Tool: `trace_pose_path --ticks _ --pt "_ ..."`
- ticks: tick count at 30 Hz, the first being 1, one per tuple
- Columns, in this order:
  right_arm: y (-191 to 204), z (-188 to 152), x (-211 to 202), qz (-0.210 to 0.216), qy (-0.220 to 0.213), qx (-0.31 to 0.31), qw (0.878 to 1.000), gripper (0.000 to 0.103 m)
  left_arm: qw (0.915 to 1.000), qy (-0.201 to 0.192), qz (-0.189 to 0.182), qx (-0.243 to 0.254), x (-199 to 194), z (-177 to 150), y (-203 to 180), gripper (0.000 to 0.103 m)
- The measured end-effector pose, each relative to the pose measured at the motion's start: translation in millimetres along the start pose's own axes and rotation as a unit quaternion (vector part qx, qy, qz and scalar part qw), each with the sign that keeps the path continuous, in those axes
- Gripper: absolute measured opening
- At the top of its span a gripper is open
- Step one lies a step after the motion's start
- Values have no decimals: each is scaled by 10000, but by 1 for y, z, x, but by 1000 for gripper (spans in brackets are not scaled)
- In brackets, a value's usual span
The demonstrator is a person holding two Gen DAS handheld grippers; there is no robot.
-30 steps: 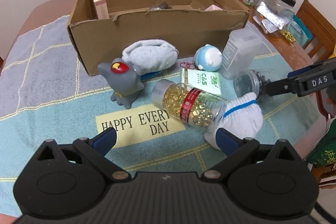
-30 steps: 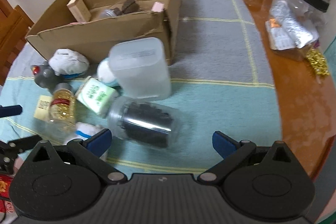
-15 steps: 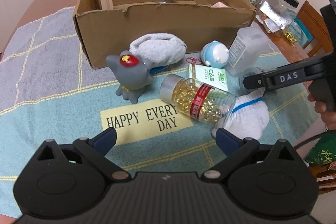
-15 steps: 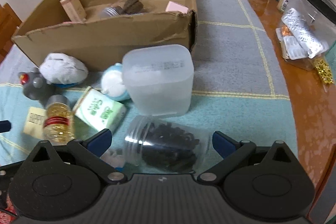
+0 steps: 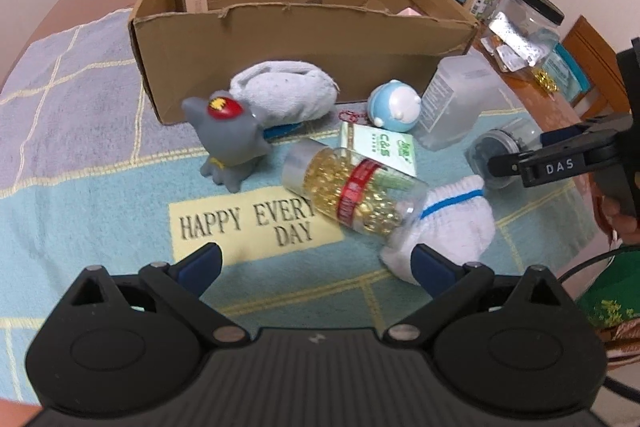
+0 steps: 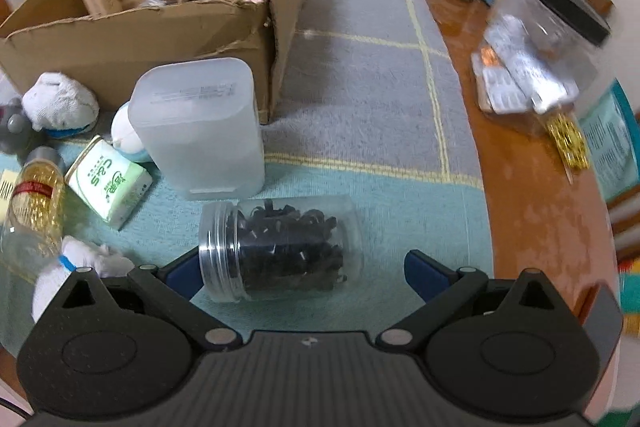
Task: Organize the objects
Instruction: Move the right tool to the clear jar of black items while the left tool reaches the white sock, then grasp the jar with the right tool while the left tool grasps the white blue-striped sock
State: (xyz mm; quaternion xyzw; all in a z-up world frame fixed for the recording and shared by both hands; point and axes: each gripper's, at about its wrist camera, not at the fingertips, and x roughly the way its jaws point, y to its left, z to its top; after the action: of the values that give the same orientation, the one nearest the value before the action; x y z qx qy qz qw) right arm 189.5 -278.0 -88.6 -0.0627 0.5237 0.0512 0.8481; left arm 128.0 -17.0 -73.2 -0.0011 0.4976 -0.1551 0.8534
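A round wooden desk (image 6: 532, 187) carries a blue and lilac checked cloth (image 6: 360, 75) and stands by pale walls with wooden chairs around it. An open cardboard box (image 5: 296, 39) sits on the cloth; toys, socks and bottles crowd its front. The cloth right of the box lies bare up to the desk's rim. The right hand-held gripper (image 6: 302, 273) is spread wide around a fallen clear jar (image 6: 280, 247) of dark pieces. The left hand-held gripper (image 5: 316, 263) gapes wide, holding nothing.
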Motion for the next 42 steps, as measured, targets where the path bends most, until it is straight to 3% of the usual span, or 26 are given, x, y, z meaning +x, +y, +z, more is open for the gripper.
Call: trace_pose_path --ticks 10,19,25,32,36,42 --pt "-21 -6 12 597 127 -866 9944 103 9961 -81 -64 -873 17 -20 -47 100" --pt "-28 -20 17 899 41 -1491 9847 103 9882 -464 84 -1455 36 -28 -69 100" --pt "-32 -20 18 1034 -29 -1591 9818 103 9866 -742 379 -1405 46 -25 -84 100" --pt "-34 -23 18 1068 -129 -1622 9809 103 9797 -922 266 -1763 48 -22 -88 97" --pt "-33 -24 17 1066 -146 -1616 9810 103 9798 -990 511 -1659 47 -24 -92 86" --pt "-32 -23 15 1037 -184 -1656 9806 103 9825 -922 308 -1587 38 -32 -89 79"
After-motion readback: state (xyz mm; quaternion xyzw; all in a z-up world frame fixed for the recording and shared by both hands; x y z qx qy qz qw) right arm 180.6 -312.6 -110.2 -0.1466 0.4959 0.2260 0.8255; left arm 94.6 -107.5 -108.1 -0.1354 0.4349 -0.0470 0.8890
